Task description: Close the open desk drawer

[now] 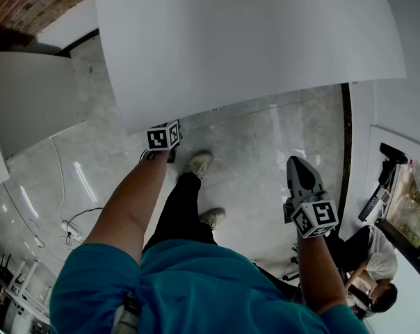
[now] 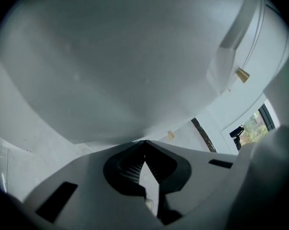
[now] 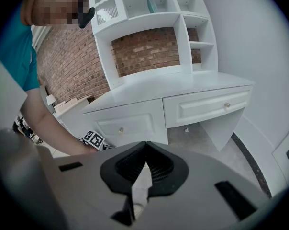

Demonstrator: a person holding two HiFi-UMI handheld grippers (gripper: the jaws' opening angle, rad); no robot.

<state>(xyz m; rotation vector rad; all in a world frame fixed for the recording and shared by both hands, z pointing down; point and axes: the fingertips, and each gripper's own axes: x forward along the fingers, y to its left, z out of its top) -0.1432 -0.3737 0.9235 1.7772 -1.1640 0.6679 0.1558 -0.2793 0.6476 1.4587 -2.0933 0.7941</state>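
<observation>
The white desk shows in the right gripper view with two drawers under its top. The left drawer has a small knob; the right drawer has one too. From here both fronts look level with the frame. My left gripper is shut, its tips right up against a plain white surface. Its marker cube sits at the desk top's near edge and appears beside the left drawer. My right gripper hangs shut and holding nothing over the floor, back from the desk.
A shelf unit with a brick back wall stands on the desk. A cable and power strip lie on the tiled floor at the left. My feet are just in front of the desk. Another person sits at the lower right.
</observation>
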